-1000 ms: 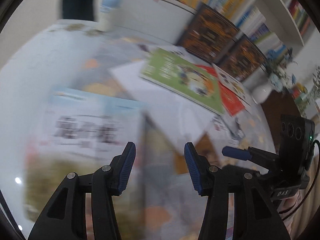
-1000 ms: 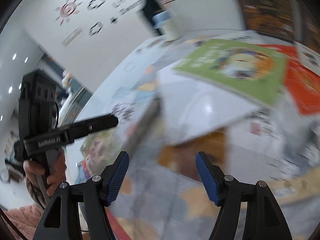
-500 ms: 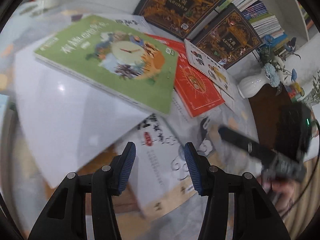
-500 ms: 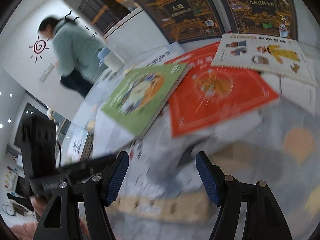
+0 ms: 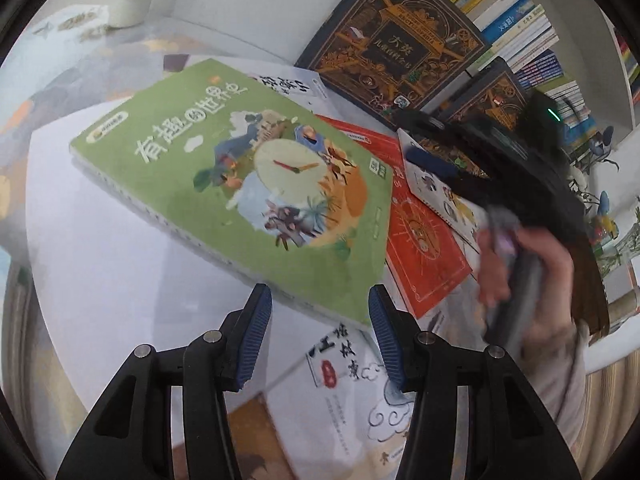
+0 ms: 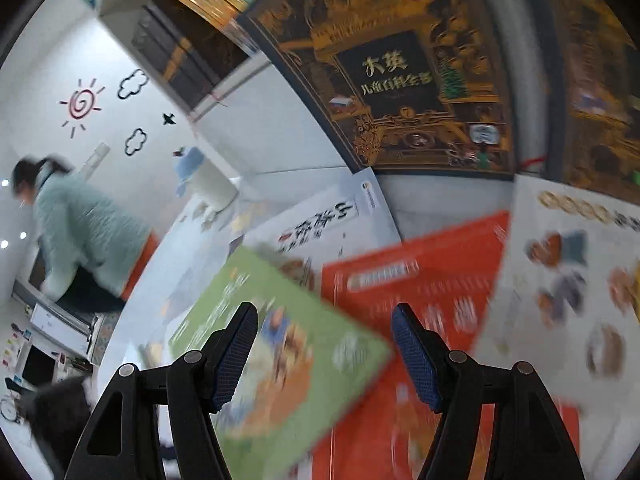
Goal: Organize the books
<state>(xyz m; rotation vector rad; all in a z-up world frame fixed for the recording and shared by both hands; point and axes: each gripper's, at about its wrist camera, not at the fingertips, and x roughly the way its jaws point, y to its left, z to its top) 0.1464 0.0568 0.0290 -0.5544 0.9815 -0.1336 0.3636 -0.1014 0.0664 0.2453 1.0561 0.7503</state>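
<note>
Over a table strewn with overlapping books, both grippers have swung in from the blurred far side within the last second, and the green book now fills the left wrist view. The left gripper hangs partly open and empty just short of that book's near edge; the right gripper, wider open and also empty, hovers above the green book's corner and the red book under it. No book has been lifted yet, so sorting looks barely begun. The green book's spiral edge overhangs bare white table on its left, the freest side to work from. To the right, the red book, a picture book and large dark volumes leaning against the shelf crowd the space.
</note>
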